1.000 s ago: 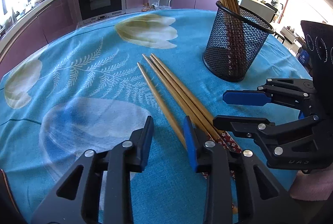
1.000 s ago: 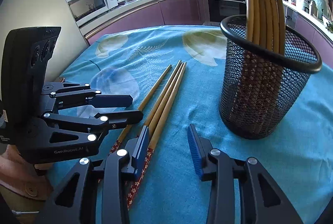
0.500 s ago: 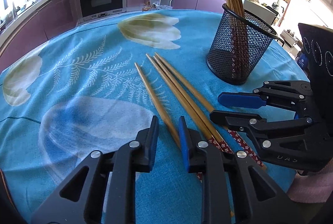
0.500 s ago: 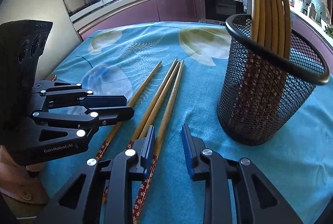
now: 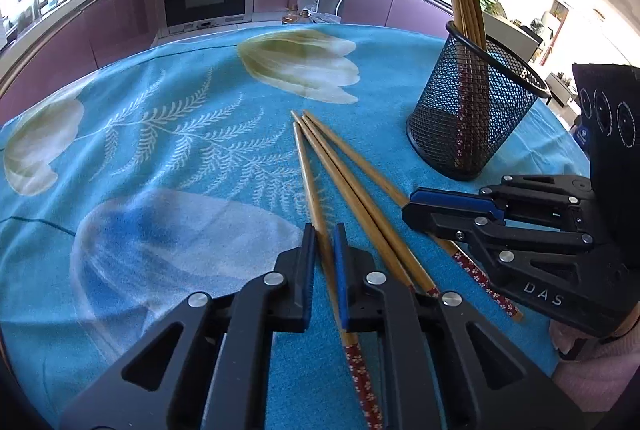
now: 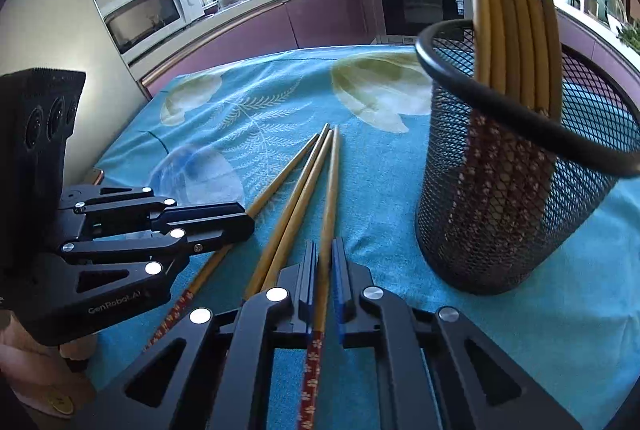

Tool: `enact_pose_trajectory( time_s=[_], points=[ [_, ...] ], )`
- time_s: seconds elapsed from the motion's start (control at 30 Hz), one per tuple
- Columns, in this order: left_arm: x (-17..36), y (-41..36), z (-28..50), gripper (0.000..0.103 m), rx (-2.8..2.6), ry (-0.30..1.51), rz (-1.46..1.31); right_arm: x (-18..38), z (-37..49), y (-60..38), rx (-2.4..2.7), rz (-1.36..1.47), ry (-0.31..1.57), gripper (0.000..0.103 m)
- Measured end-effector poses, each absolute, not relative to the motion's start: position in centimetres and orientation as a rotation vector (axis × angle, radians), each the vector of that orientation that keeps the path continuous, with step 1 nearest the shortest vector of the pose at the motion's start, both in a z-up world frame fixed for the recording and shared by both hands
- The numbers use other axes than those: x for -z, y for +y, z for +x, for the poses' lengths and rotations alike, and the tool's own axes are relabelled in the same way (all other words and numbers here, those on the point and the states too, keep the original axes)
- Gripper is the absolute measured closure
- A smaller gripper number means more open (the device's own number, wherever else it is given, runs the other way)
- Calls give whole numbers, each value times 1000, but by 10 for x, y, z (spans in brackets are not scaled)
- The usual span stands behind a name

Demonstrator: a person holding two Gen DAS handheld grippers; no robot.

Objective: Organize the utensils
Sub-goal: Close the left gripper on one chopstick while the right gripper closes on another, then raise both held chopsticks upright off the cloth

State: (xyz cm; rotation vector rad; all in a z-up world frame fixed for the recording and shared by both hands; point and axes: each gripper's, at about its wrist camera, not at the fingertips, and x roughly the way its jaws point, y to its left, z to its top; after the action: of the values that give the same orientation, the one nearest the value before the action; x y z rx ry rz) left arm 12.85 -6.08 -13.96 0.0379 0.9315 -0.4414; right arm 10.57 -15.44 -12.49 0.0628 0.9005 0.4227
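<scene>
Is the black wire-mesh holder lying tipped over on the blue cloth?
No, the black wire-mesh holder stands upright on the blue cloth, holding several wooden chopsticks.

Smooth tan wooden chopsticks with red flower-patterned ends (image 5: 352,206) lie on a matt blue woven cloth printed with pale tulips (image 5: 180,150), beside a black wire-mesh metal holder (image 6: 516,190), between matt black plastic grippers with shiny metal rivets.

**Both grippers have closed on chopsticks**

The left gripper (image 5: 323,234), wide open a second ago, has narrowed around the leftmost chopstick (image 5: 308,182). The right gripper (image 6: 325,250) has likewise narrowed around the rightmost chopstick (image 6: 330,190), nearest the holder.
</scene>
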Motion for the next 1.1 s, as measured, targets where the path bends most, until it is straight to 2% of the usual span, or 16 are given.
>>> enact_pose_trajectory(
  time_s=[0.53, 0.67, 0.83, 0.93, 1.1],
  points=[
    [139, -62, 121, 95, 479, 935, 45, 119, 94, -152, -484, 24, 900, 97],
    [143, -66, 123, 89, 493, 945, 78, 123, 98, -148, -475, 3, 917, 96],
    [142, -70, 127, 88, 502, 947, 96, 124, 104, -148, -479, 14, 914, 96],
    [141, -73, 129, 95, 480, 946, 109, 124, 104, -148, -478, 14, 908, 97],
    [137, -74, 126, 96, 467, 928, 106, 118, 99, -153, -484, 32, 884, 97]
  ],
)
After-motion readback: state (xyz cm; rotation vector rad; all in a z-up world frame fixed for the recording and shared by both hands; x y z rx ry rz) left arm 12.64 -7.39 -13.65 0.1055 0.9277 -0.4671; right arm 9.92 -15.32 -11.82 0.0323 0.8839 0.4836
